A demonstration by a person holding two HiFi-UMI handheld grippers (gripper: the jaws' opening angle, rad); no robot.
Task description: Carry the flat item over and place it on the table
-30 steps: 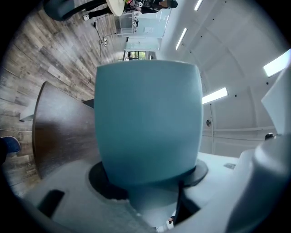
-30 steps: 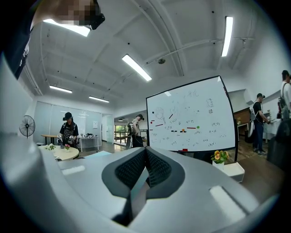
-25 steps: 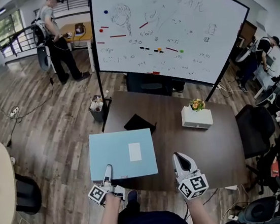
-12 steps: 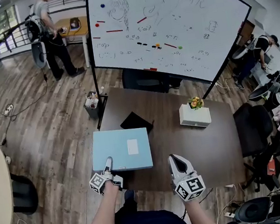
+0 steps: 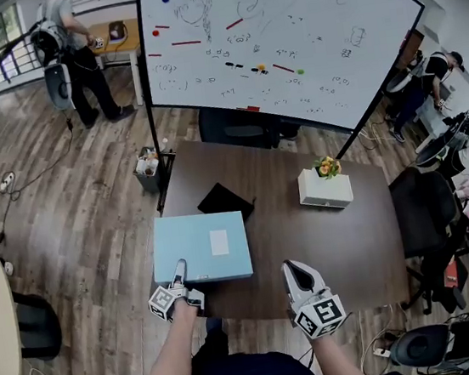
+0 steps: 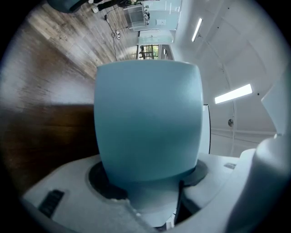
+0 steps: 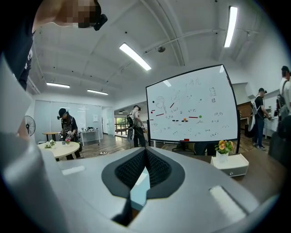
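Left fingers (image 5: 179, 272) clamp blue folder (image 5: 195, 249), seemingly on dark table (image 5: 327, 239); whiteboard (image 5: 283, 39) beyond.

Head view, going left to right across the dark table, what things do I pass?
light blue flat item → black flat thing → white box with flowers

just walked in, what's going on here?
A person is working two handheld grippers at a dark brown table. The left gripper is clamped on the near edge of a light-blue flat board, held level over the table's near-left corner and partly overhanging it. Whether it rests on the top yet I can't tell. The right gripper is shut and empty at the table's near edge. A white box with flowers and a black flat item sit farther back.
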